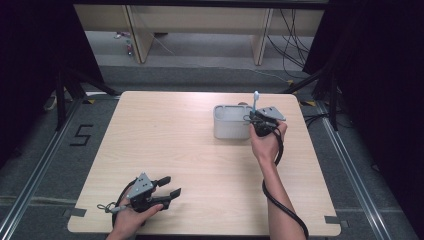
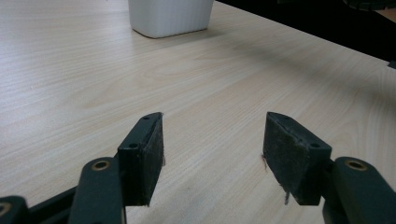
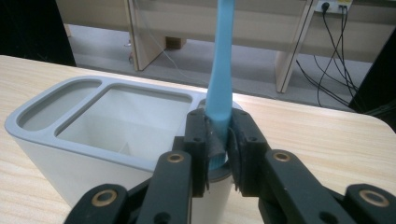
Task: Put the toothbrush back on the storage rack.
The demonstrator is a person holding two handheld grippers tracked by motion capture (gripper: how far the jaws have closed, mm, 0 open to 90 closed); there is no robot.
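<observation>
Gripping a light-blue toothbrush (image 3: 223, 70) between the closed jaws of the right tool (image 3: 219, 149), handle standing nearly upright. Hovering directly over the small round slot at the near corner of a grey-rimmed white holder (image 3: 60, 135), with the brush's lower end seemingly just inside that slot, though the jaws are hiding the very tip. Sitting just beyond and to the left of the right tool, in its own view, are the holder's large middle compartment and a narrower one farther off.

Resting low near the front edge of the worktop (image 1: 165, 140), the left tool (image 1: 167, 189) is gaping wide, holding nothing, with the holder well ahead of it and far out of reach.

Judging the risks from here: releasing while the handle is leaning could let the brush tip against the slot's rim and topple out onto the worktop. Pushing down off-centre could catch the brush end on the rim and shove or tilt the light holder, since nothing is bracing it. Squeezing only a narrow part of the slim handle could let it swivel between the pads. Pulling away sideways before fully opening could drag the brush back out.
</observation>
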